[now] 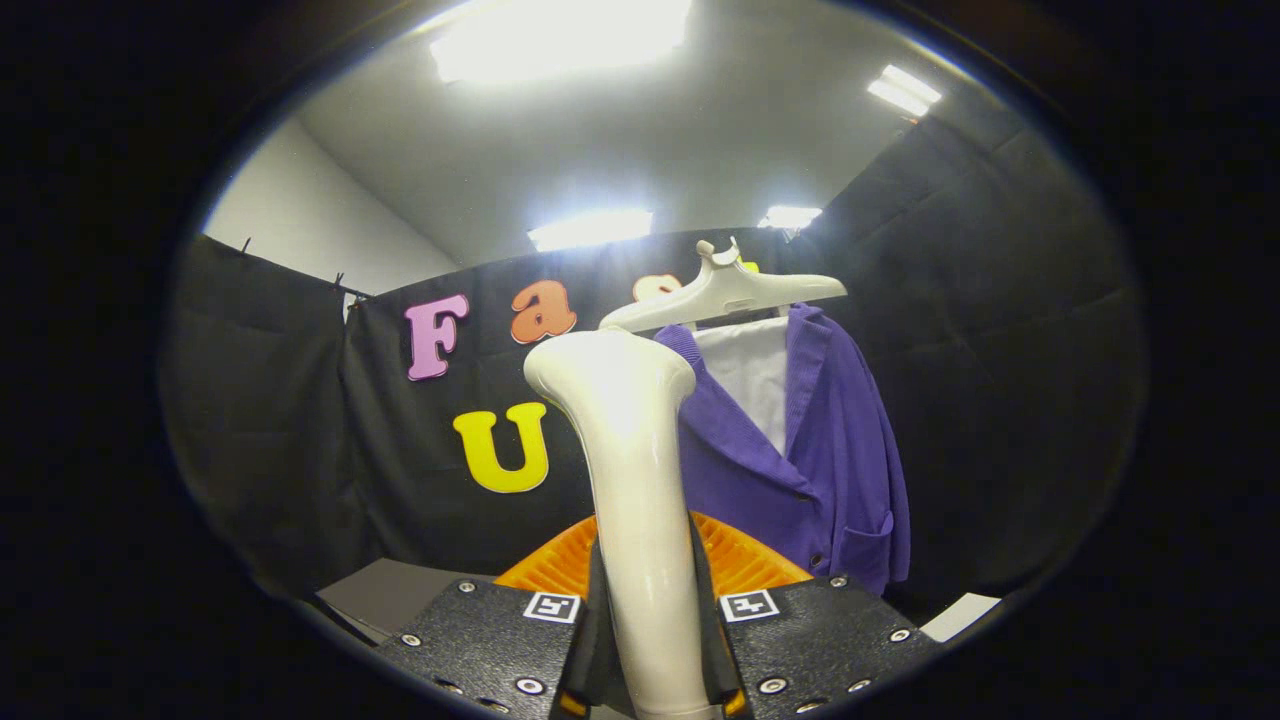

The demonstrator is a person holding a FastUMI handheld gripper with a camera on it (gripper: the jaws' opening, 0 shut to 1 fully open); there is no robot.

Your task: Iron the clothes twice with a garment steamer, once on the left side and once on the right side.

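My gripper (650,640) is shut on the white handle of the garment steamer (630,470), which rises upright between the two fingers (480,630). Its rounded head stands beside the left shoulder of a purple jacket (800,450). The jacket hangs on a white hanger (725,290) beyond the fingers, with a white lining showing at its open collar. The steamer hides the jacket's left edge. I cannot tell whether the head touches the cloth.
An orange ribbed object (740,560) lies just behind the fingers at the steamer's base. A grey flat surface (385,595) shows low on the left, a white one (960,615) low on the right. Black cloth walls enclose the booth.
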